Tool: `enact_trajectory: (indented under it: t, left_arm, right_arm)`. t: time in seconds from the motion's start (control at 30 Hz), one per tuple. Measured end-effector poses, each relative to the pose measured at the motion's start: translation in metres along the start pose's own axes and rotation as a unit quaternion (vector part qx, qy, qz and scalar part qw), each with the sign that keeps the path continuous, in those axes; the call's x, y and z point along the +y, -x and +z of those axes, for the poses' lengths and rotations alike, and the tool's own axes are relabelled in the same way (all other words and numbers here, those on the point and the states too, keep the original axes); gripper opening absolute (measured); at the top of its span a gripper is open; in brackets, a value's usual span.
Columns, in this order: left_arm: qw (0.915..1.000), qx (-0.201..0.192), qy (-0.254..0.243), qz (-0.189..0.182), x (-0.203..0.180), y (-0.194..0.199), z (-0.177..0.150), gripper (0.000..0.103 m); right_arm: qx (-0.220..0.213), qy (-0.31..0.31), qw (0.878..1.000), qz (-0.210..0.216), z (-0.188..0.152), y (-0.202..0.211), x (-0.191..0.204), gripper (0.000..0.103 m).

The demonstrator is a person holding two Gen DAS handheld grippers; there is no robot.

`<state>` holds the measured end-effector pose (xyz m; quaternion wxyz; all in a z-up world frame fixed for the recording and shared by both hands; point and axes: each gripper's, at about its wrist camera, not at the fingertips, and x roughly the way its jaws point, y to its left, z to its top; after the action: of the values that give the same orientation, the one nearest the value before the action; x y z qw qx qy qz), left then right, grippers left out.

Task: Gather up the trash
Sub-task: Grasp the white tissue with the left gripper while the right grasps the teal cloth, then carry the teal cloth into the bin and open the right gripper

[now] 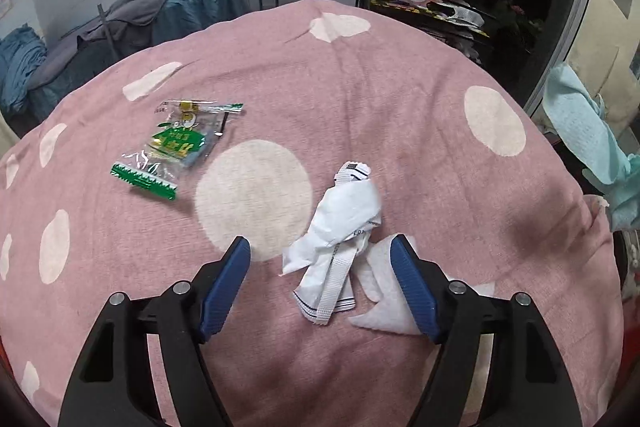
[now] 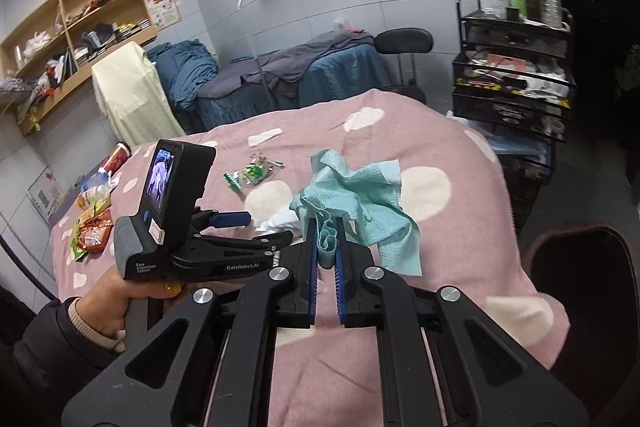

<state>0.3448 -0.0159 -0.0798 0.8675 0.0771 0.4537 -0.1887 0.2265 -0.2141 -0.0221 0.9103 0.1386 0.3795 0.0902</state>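
The left gripper (image 1: 320,259) hangs over a pink bedspread (image 1: 420,115) with pale dots, its 2 blue-padded fingers (image 1: 226,287) spread wide and touching nothing. Between them, just past the tips, lies a crumpled white wrapper (image 1: 340,227) with a strip running down its middle; its lower end reaches back into the gap between the fingers. A flat white tissue (image 1: 384,303) lies under and beside the right-hand finger, partly covered by the wrapper. Well beyond the left-hand finger, off to that side, sits a clear and green snack wrapper (image 1: 176,143), apart from the white pieces. The right gripper (image 2: 326,227) has its 2 fingers pressed close on a bunched fold of teal paper towel (image 2: 360,199), which billows out ahead of the tips and droops to their right, lifted off the bedspread (image 2: 460,255). In the right wrist view the left gripper (image 2: 240,223) shows to the left of these fingers, held in a hand (image 2: 120,303), with the green wrapper (image 2: 252,173) beyond it. Farther left, at the bed's edge, lie several bright snack packets (image 2: 94,227) and a red cup (image 2: 116,157). A black rack (image 2: 516,79) carrying bottles stands beyond the bed to the right of the fingers.
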Motion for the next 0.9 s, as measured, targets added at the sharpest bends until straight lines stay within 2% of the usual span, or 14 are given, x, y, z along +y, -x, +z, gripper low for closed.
enact_trajectory:
  t: [0.07,0.13,0.2,0.27,0.4,0.63,0.77,0.9]
  left_arm:
    - [0.9999,0.009,-0.002,-0.009,-0.003,-0.006,0.002,0.070]
    - [0.9997,0.022,-0.002,-0.007,-0.004,-0.016,0.007,0.061]
    - [0.9994,0.030,-0.003,-0.015,-0.005,-0.020,0.010,0.039]
    - [0.9996,0.025,-0.004,-0.012,-0.006,-0.018,0.010,0.026]
    - [0.9999,-0.012,-0.008,-0.008,-0.009,0.001,0.007,0.024]
    - [0.9961,-0.085,0.001,-0.023,-0.020,0.055,-0.011,0.024]
    - [0.9924,-0.109,0.015,-0.056,-0.032,0.082,-0.024,0.024]
    - [0.9878,-0.127,0.006,-0.090,-0.059,0.097,-0.036,0.024]
  right_arm:
    - [-0.003,-0.016,1.000,-0.007,-0.006,0.009,-0.008,0.008]
    - [-0.005,-0.027,1.000,-0.012,-0.012,0.015,-0.013,0.008]
    - [-0.011,-0.034,0.999,-0.020,-0.020,0.026,-0.018,0.008]
    - [-0.022,-0.039,0.999,-0.030,-0.027,0.040,-0.023,0.008]
    - [-0.043,-0.043,0.997,-0.052,-0.036,0.065,-0.033,0.008]
    - [-0.075,-0.061,0.989,-0.108,-0.046,0.093,-0.061,0.008]
    - [-0.088,-0.089,0.982,-0.142,-0.049,0.113,-0.090,0.008]
    - [-0.089,-0.115,0.972,-0.185,-0.061,0.127,-0.122,0.008]
